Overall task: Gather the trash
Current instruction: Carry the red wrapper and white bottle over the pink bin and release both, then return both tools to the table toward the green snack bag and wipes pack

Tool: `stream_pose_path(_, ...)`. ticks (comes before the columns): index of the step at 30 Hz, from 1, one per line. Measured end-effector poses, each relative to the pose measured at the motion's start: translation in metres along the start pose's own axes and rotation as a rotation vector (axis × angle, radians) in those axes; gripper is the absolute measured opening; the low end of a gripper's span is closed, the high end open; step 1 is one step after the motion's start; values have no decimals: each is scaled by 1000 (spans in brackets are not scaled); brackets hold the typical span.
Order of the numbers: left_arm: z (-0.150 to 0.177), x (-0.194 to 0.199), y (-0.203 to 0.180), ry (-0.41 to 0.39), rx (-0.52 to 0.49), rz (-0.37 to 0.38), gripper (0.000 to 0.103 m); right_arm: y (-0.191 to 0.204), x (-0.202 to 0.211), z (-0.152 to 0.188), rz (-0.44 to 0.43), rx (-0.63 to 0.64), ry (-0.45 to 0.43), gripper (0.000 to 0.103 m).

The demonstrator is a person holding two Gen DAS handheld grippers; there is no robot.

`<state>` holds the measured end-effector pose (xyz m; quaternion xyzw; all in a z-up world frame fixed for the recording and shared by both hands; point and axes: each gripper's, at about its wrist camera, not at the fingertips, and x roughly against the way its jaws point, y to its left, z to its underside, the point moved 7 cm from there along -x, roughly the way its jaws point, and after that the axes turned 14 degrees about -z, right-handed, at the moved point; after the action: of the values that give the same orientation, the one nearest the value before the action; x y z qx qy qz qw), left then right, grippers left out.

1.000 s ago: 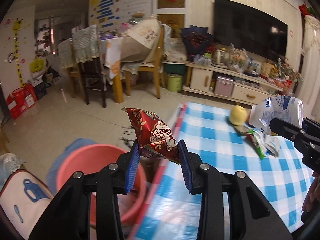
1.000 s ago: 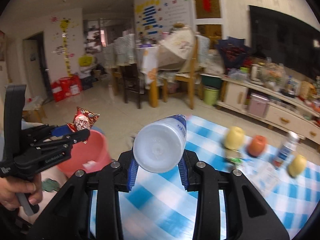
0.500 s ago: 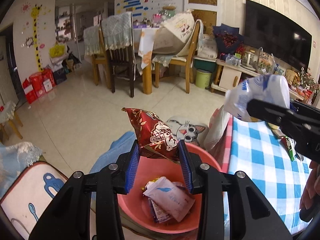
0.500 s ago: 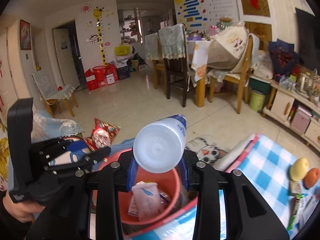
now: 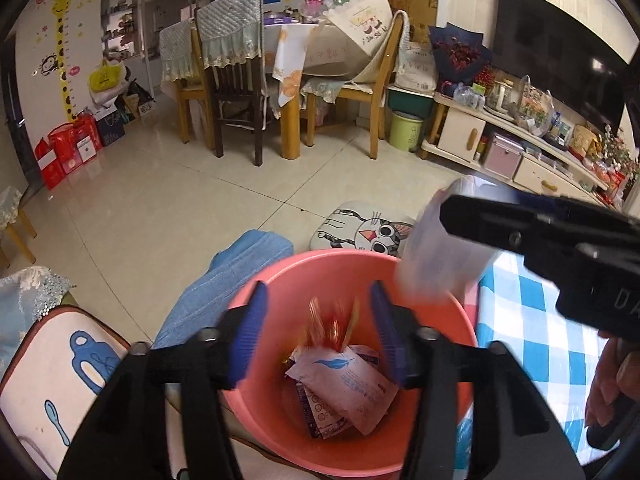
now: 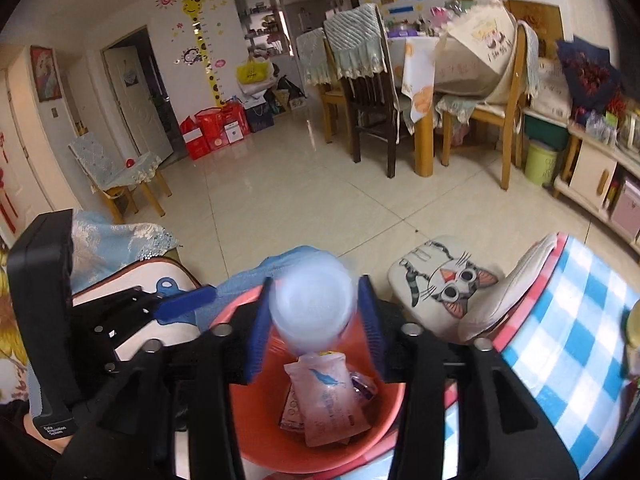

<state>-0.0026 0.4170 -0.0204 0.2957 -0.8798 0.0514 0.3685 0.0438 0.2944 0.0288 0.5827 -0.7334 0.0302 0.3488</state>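
A pink bucket (image 5: 436, 408) stands on the floor beside the checkered table and holds a pale pouch (image 5: 348, 384) and other wrappers. My left gripper (image 5: 316, 328) is open over it, and the red snack wrapper (image 5: 328, 328) is a blur falling between its fingers. My right gripper (image 6: 314, 332) is open above the bucket (image 6: 256, 420). The white plastic bottle (image 6: 312, 308) is blurred between its blue pads and seems to be dropping. The bottle also shows in the left wrist view (image 5: 440, 264) at the bucket's right rim.
The blue-and-white checkered table (image 5: 532, 340) lies to the right of the bucket. A cat-face cushion (image 5: 364, 232) lies on the floor behind it. A blue cloth (image 5: 224, 276) and a patterned seat pad (image 5: 52, 368) lie left. Dining chairs (image 5: 236, 92) stand beyond on the tiled floor.
Both grippers have swung from the table to over the bucket and opened. The red wrapper has left the left gripper and is falling. The bottle is slipping from the right gripper.
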Motion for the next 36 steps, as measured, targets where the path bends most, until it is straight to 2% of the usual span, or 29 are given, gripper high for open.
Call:
stream_pose_path(1,0,-1,1,0,2,-4,62,-1,1,0,5,0,-4,55)
stream_pose_path(4,0,1,4,-1,5,-17,62,-4,7,2,11,-7,-14,57)
stream_pose_path(9,-4,11,-1,-10,17,-21,67,-20,37,11,26,-29,-50,64)
stream_pose_path(14,-6,28,-34,-39,-15,5,71,-58,94,51,92,-71,-78,71)
stream_pose_path(19,8,42,-108,-43,-85,91,78,-114,166,115,215,-153,-81,72)
stream_pose_path(28,48,55,-271,14,-227,258,79,-196,288,231,442,-248,-63,77)
stream_pose_path(32,65,56,-341,47,-266,314,79,-223,321,269,505,-262,-53,77)
stream_pose_path(36,83,58,-400,49,-325,344,79,-244,341,293,531,-279,-63,77)
